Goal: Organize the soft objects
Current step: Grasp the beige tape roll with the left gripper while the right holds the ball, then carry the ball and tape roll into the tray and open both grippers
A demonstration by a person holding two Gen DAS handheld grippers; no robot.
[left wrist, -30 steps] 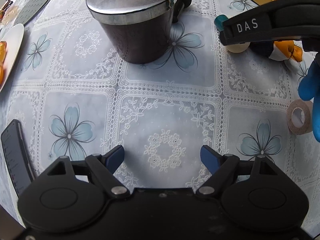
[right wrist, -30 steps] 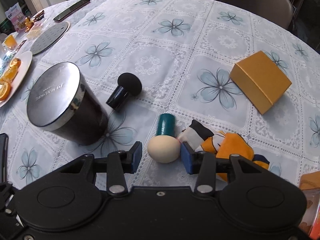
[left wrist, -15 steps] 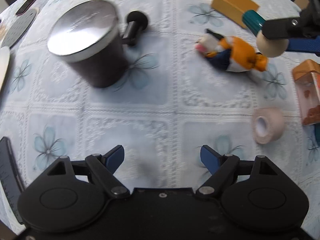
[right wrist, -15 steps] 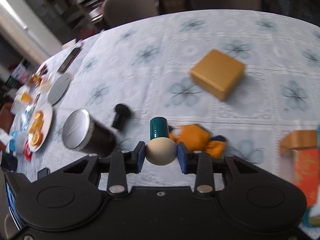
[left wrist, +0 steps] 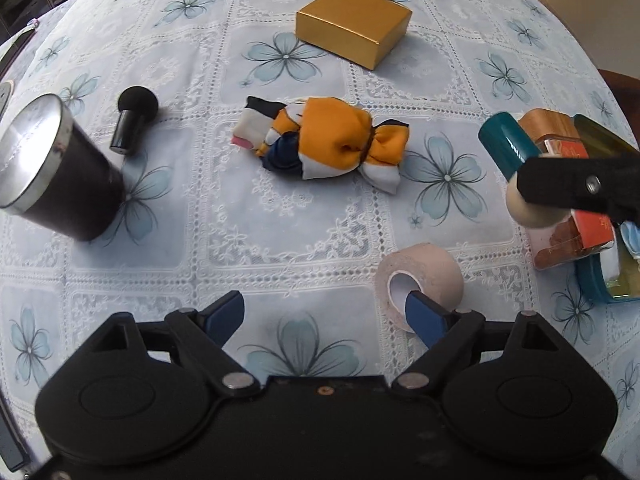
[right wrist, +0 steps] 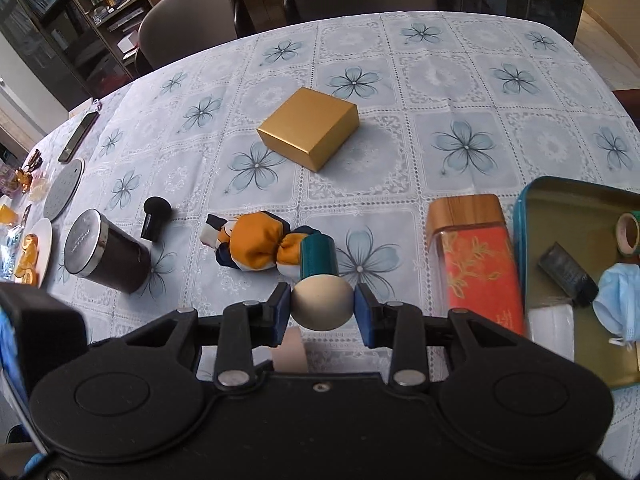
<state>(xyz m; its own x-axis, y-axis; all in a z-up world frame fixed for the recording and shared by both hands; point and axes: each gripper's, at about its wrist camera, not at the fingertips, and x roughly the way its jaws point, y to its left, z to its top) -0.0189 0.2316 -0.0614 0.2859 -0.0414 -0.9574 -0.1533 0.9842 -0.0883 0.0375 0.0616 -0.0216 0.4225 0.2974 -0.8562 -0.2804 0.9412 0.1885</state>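
The right gripper [right wrist: 322, 307] holds a makeup sponge [right wrist: 322, 306] by its cream, egg-shaped head, both blue pads pressed against its sides, with the teal handle sticking out forward past the fingertips and the whole thing lifted clear of the flowered tablecloth [right wrist: 448, 80]. Just beyond that handle lies a knotted orange, white and navy cloth bundle [right wrist: 256, 249], and farther ahead sits a gold box [right wrist: 309, 133]. To the right of the jaws stands a red container with a wooden lid [right wrist: 478, 264], and beside it a teal tray [right wrist: 520, 232] holding a blue face mask [right wrist: 618, 300], a roll of tape and a small dark object. Off to the left stand a dark jar with a metal lid [right wrist: 105, 251] and a black sponge applicator [right wrist: 154, 216]. The left gripper [left wrist: 324, 312] has just been opening further; its jaws stand wide with only tablecloth between them. Its right fingertip overlaps a pink tape roll [left wrist: 424, 280] in the view; whether it touches I cannot tell. The cloth bundle [left wrist: 320, 140] lies ahead of those open jaws, well apart from them.
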